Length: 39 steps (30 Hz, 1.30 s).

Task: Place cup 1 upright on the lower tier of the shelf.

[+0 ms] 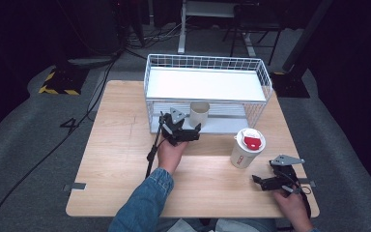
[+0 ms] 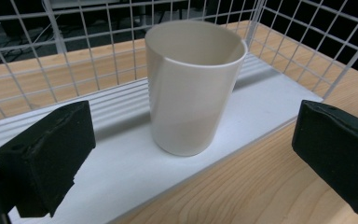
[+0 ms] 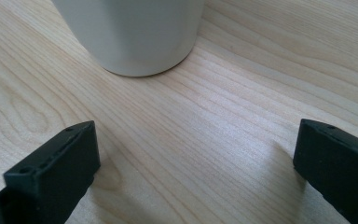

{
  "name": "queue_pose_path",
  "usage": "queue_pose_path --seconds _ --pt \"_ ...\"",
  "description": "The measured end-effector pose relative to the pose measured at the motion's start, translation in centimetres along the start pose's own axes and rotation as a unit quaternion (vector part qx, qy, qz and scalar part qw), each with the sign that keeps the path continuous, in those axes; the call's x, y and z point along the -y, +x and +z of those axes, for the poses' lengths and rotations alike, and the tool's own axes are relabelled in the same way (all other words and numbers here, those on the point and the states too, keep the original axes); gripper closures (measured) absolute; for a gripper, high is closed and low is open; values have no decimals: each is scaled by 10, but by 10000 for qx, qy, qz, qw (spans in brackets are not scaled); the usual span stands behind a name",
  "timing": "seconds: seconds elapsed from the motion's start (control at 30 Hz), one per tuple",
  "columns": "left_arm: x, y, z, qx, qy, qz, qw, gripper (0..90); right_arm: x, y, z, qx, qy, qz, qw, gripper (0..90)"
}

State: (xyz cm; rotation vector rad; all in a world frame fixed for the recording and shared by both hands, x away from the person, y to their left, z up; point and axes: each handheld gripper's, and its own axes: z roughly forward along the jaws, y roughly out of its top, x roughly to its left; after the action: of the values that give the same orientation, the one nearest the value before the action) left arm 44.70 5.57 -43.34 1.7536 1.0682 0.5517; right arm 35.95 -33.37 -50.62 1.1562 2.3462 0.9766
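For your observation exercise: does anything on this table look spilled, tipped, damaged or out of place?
Nothing stands out. The beige cup stands upright on the wire rack's lower shelf, and the lidded cup stands upright on the table. No spill shows near either.

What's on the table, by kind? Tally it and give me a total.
Open cream cup, on the rack's lower shelf: 1
Lidded paper cup with red on its lid: 1
White wire rack: 1
Grippers, left gripper and right gripper, both open: 2
Total: 5
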Motion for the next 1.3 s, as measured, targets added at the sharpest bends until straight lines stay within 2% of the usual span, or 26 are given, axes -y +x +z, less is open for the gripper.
queue_pose_path --seconds 0.27,0.37,0.6,0.67,0.73,0.83,0.97,1.13,1.2,1.3 --pt "0 4 -26 135 9 16 9999 0 0 0 0 2 -1 1 10000 4" --pt "-1 5 -37 158 134 121 9997 0 -1 0 1 21 1 13 10000 5" --pt "2 13 -64 118 125 273 9995 0 -1 0 1 22 1 16 10000 5" --pt "5 13 -70 164 262 345 9989 0 -1 0 1 21 1 11 10000 4" --pt "11 13 -77 225 300 367 9986 0 -1 0 1 36 7 20 10000 4" --pt "18 15 -86 292 281 328 9986 0 -1 0 1 43 12 34 10000 5" --pt "28 18 -101 264 237 284 9990 0 -1 0 1 43 10 38 10000 4" --pt "39 16 -115 119 388 559 9976 1 -2 0 2 51 10 52 10000 4" --pt "44 13 -119 42 366 617 9974 4 -2 0 2 50 10 52 10000 4" --pt "47 9 -124 100 435 688 9966 6 -2 0 2 49 11 54 10000 5"
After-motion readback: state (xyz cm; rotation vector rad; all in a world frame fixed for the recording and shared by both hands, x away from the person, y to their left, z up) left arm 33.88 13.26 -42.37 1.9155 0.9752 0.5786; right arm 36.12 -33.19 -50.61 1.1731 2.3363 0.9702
